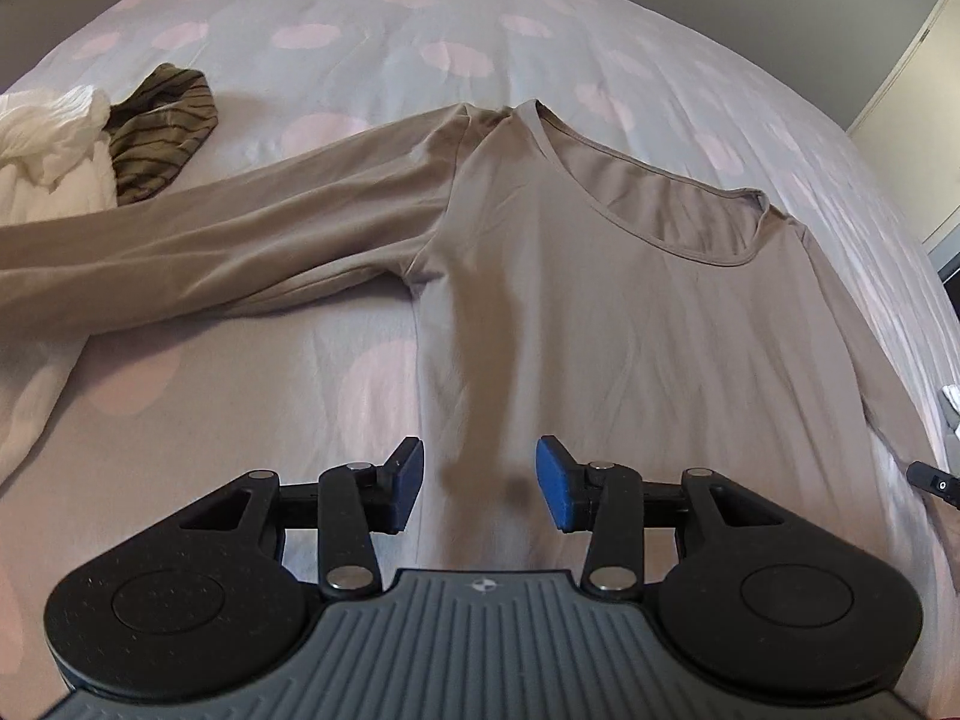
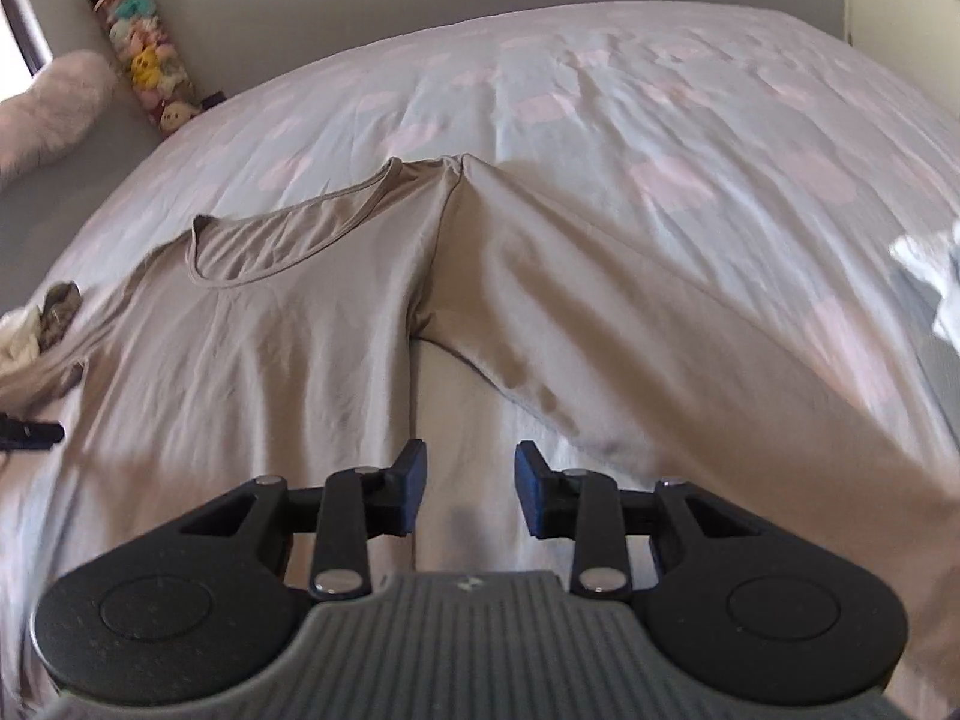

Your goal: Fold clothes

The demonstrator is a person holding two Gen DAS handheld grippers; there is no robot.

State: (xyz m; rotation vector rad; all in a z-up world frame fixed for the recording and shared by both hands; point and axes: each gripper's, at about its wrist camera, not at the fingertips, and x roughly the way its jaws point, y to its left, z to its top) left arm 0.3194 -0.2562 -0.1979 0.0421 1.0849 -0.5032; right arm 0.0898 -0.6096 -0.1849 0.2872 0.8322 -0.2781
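Note:
A taupe long-sleeved shirt (image 1: 600,300) lies spread flat, neckline away from me, on the bed (image 1: 360,30). One sleeve (image 1: 210,246) stretches out to the left in the left wrist view. The other sleeve (image 2: 690,348) runs down to the right in the right wrist view. My left gripper (image 1: 480,483) hovers over the lower left part of the shirt's body, open, with nothing pinched between its blue pads. My right gripper (image 2: 471,489) is open above the bare sheet in the gap between the shirt's body (image 2: 252,360) and that sleeve.
An olive striped garment (image 1: 162,126) and a white garment (image 1: 48,144) lie bunched at the bed's left side. A column of plush toys (image 2: 144,42) and a pink fluffy cushion (image 2: 48,108) stand by the far wall. White cloth (image 2: 936,276) sits at the right edge.

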